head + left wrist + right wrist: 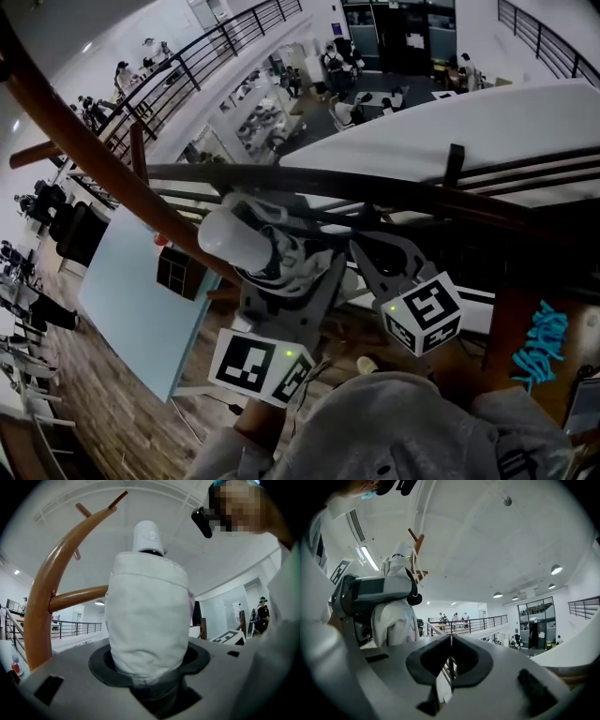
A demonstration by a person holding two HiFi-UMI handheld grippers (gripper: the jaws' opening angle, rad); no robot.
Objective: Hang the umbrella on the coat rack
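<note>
Standing upright just beside the coat rack (49,590), the umbrella (147,616) is clamped by the left gripper (150,679) (right gripper (451,660) closed, empty).

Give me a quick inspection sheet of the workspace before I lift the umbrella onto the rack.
Surface: no worktop in use; a pale blue table stands at the left of the head view.
Job's things: white folded umbrella, not yet hung; coat rack, with its curved wooden arm to the umbrella's left.
Clutter: turquoise tangle at the right of the head view; cannot tell what it is.
Grippers: left gripper shut on the umbrella; right gripper shut, nothing between its jaws.
Cables: nothing seen for certain.
Surroundings: black railing; people on the floor below.
</note>
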